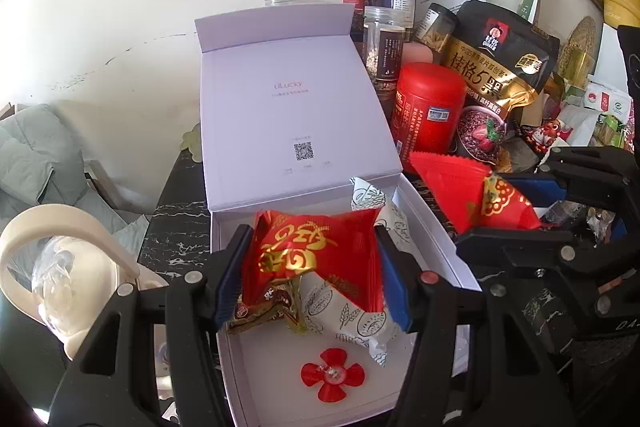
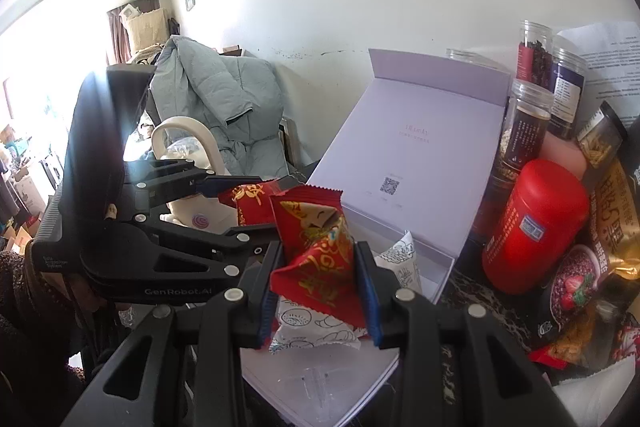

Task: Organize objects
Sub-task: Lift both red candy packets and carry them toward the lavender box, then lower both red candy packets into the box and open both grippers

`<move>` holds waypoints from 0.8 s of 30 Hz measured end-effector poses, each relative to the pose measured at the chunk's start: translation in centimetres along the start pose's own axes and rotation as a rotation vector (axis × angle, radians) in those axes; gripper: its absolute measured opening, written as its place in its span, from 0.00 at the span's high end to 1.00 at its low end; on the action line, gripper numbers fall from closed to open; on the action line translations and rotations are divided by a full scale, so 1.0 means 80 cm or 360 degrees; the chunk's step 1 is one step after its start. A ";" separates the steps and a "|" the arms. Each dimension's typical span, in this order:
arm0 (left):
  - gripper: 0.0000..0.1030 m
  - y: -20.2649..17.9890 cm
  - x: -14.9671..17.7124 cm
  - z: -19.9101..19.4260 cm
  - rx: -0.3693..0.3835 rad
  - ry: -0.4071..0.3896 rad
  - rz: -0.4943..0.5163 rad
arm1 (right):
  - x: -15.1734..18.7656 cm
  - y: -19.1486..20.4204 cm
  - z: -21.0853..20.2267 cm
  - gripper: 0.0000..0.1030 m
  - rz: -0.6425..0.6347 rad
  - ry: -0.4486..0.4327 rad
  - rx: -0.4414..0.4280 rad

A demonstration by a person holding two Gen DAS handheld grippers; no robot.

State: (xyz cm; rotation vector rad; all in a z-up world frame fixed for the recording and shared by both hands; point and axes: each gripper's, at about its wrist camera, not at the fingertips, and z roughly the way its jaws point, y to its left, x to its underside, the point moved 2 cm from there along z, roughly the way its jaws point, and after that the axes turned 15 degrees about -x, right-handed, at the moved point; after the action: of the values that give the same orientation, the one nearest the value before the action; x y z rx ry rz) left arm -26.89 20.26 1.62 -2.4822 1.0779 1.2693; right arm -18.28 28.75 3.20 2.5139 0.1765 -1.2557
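The left gripper (image 1: 310,267) has its jaws closed on a red snack packet (image 1: 316,251) with gold lettering, held just above the open white box (image 1: 436,239). The right gripper (image 2: 318,291) likewise has its jaws clamped on a second red packet (image 2: 316,259), crumpled and gold-printed, which hangs over the box's right-hand edge.

The step in hand looks to be filling the box with loose sweets. Both packets are over or at the box, so the next move probably calls for lowering each one onto a free patch of the box floor and opening the jaws without dragging what already lies there.

Inside the box lie white packets with line drawings (image 1: 352,311), a small brown-and-gold sweet (image 1: 264,307) and, nearer, a red flower ornament (image 1: 333,375). The lid (image 1: 296,111) stands up at the far side. To the right, on the dark marbled desk (image 1: 176,227), crowd a red canister (image 1: 430,107), clear jars (image 1: 386,47) and a black-and-gold oats bag (image 1: 496,67).
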 end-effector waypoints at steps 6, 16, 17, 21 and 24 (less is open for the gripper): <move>0.44 -0.001 -0.009 0.015 -0.0082 -0.0024 -0.0029 | -0.008 -0.023 0.016 0.66 0.0034 0.0008 -0.0027; 0.44 0.006 -0.020 0.049 -0.0209 -0.0018 -0.0076 | -0.018 -0.064 0.050 0.66 0.0107 0.0020 -0.0054; 0.44 0.007 -0.019 0.054 -0.0215 -0.0005 -0.0085 | -0.019 -0.069 0.054 0.66 0.0114 0.0026 -0.0062; 0.43 0.007 -0.014 0.076 -0.0225 0.0046 -0.0125 | -0.019 -0.087 0.073 0.66 0.0126 0.0061 -0.0151; 0.43 0.004 -0.011 0.090 -0.0276 0.0061 -0.0123 | -0.017 -0.100 0.085 0.66 0.0136 0.0077 -0.0158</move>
State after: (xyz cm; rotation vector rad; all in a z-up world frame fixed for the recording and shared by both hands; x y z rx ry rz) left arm -32.08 23.64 -2.18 -2.6557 0.9059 1.3509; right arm -26.25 34.02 -1.39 2.4417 0.1378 -1.1263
